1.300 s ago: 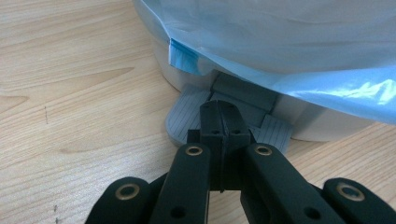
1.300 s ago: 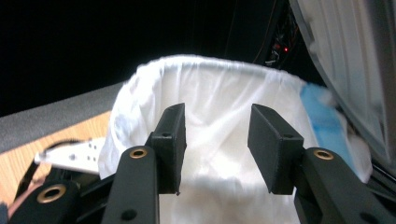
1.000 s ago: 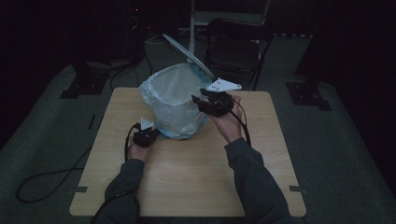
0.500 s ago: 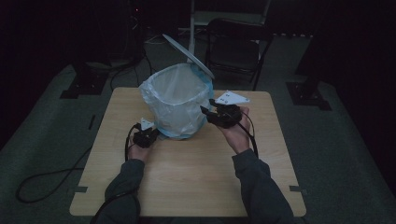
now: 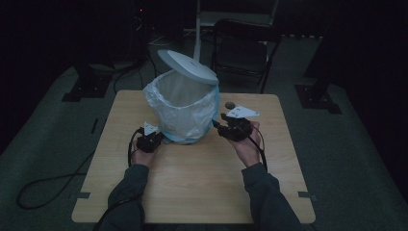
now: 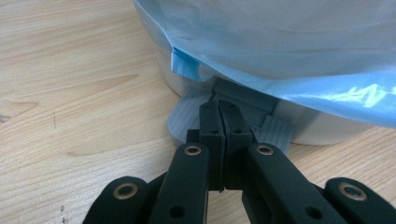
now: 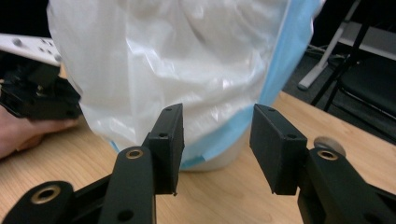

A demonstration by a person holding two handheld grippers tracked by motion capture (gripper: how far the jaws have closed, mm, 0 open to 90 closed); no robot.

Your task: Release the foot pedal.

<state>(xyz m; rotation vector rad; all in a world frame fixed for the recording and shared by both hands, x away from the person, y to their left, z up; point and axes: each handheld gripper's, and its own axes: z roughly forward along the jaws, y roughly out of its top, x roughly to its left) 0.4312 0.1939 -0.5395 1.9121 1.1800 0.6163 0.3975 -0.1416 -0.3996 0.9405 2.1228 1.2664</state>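
Note:
A white pedal bin [image 5: 185, 113] lined with a pale blue plastic bag [image 7: 187, 60] stands at the middle back of the wooden table [image 5: 192, 183], its lid [image 5: 187, 66] tipped up. My left gripper [image 5: 159, 139] is shut, with its tips [image 6: 218, 109] resting on the grey foot pedal [image 6: 184, 120] at the bin's base, under the bag's hem [image 6: 280, 42]. My right gripper [image 5: 222, 126] hovers low at the bin's right side. Its jaws [image 7: 215, 140] stand open and point at the bag, nothing between them.
A small round grey object [image 5: 230, 104] lies on the table behind my right gripper, also seen as a disc [image 7: 329, 144]. A dark folding chair [image 5: 245, 48] stands beyond the far edge. Cables trail off the table's left side onto the floor.
My right gripper has come down and to the right, from the bin's rim to low beside it. The left gripper has stayed on the pedal and the lid has stayed up.

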